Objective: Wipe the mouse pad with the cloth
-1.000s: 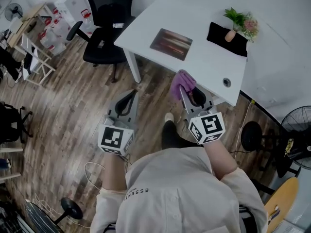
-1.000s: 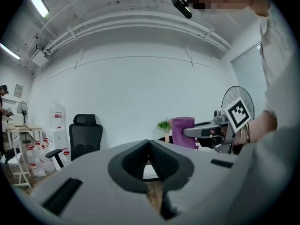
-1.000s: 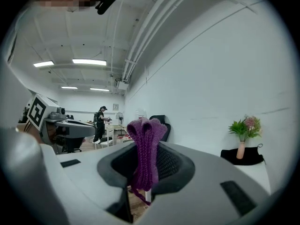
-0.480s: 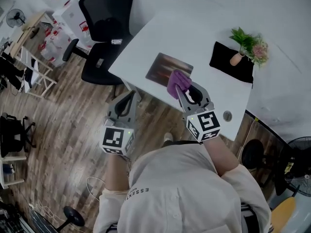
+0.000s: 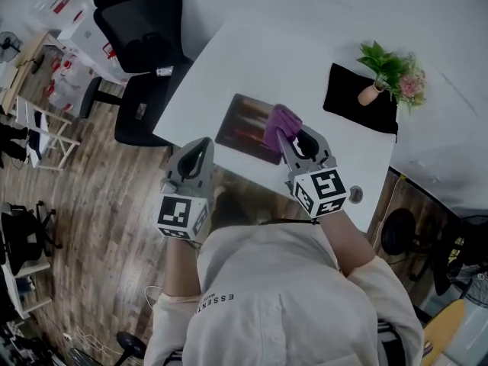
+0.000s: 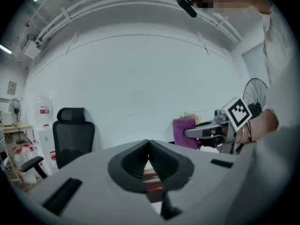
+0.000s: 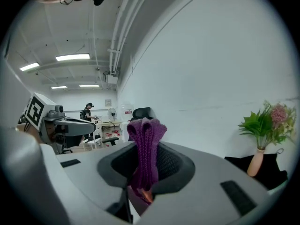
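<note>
A brown, streaked mouse pad [image 5: 245,126] lies near the front edge of the white table [image 5: 305,67]. My right gripper [image 5: 284,138] is shut on a folded purple cloth [image 5: 279,123], which hangs over the pad's right end. In the right gripper view the cloth [image 7: 144,149] stands pinched upright between the jaws. The left gripper [image 5: 200,146] hovers at the table's front edge, left of the pad, its jaws together and empty. A strip of the pad [image 6: 152,184] shows just below the jaws' tips in the left gripper view, where the right gripper [image 6: 187,133] and the cloth [image 6: 184,132] also appear.
A black cloth [image 5: 357,97] with a small potted plant [image 5: 387,71] lies at the table's far right. A cable hole [image 5: 355,194] sits near the front right corner. A black office chair [image 5: 133,29] stands left of the table, on a wooden floor [image 5: 91,197].
Both grippers have come forward over the table. The cloth went from beside the table's edge to above the pad's right end. The left gripper reached the table's front edge.
</note>
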